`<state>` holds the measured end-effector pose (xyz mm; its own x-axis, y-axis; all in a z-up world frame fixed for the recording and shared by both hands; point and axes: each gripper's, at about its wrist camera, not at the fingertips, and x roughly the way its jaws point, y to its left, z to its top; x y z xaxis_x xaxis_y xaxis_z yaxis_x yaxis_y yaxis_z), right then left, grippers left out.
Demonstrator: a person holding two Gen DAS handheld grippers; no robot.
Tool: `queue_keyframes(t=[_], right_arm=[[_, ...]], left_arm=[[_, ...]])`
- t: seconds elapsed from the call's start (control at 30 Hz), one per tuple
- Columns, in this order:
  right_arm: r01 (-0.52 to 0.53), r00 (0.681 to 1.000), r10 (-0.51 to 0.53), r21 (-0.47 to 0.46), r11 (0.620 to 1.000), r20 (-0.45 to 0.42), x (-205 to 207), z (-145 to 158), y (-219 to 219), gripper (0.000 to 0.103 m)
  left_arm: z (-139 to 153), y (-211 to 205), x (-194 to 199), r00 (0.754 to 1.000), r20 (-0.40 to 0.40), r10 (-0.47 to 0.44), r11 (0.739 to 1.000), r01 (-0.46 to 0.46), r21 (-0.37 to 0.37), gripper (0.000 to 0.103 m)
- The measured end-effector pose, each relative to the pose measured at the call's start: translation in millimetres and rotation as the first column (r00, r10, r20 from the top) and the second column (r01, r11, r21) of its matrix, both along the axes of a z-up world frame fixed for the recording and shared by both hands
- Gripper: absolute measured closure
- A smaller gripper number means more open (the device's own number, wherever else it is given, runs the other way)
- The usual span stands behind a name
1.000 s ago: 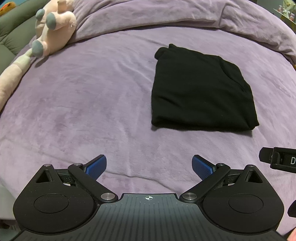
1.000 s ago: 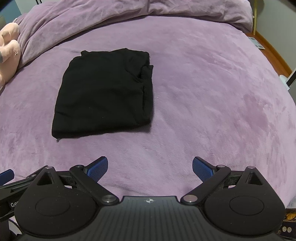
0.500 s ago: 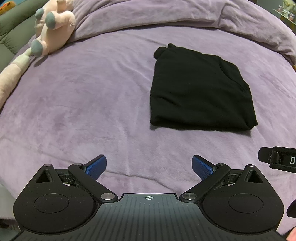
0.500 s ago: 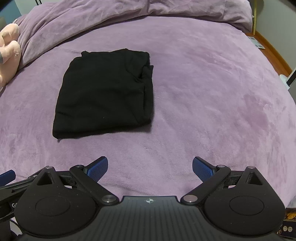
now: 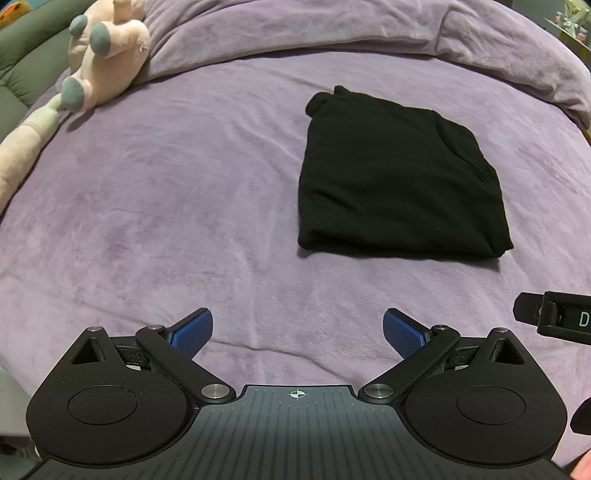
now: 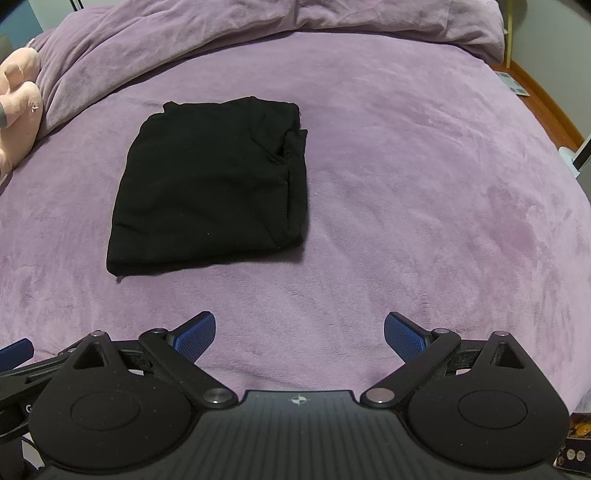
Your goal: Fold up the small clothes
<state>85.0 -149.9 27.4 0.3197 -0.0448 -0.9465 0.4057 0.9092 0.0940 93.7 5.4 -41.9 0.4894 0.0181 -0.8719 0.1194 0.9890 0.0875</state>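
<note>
A black garment (image 5: 399, 184) (image 6: 210, 184) lies folded into a neat rectangle on the purple bed cover (image 5: 166, 206) (image 6: 424, 192). My left gripper (image 5: 297, 332) hovers open near the bed's front edge, well short of the garment, which sits ahead and to its right. My right gripper (image 6: 299, 334) is also open and empty, with the garment ahead and to its left. Neither gripper touches the cloth. The right gripper's black body (image 5: 554, 321) shows at the right edge of the left wrist view.
A pink plush toy (image 5: 96, 62) (image 6: 16, 103) lies at the bed's far left. A bunched purple duvet (image 5: 369, 29) (image 6: 258, 22) runs along the back. A wooden floor edge (image 6: 543, 92) shows at the far right.
Both grippers have drawn back very slightly, so the folded garment sits a little higher in the views. Nothing was grasped or released.
</note>
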Motion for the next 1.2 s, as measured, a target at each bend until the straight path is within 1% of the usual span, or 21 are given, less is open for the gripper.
queue_keyframes(t=[1.2], right_arm=[[0.004,1.0,-0.004,0.008,1.0,0.008,-1.7,4.2,-1.0,0.005]], left_arm=[[3.3,-0.5,-0.9,1.0,0.001,0.001,1.0,-0.001,-0.006,0.001]])
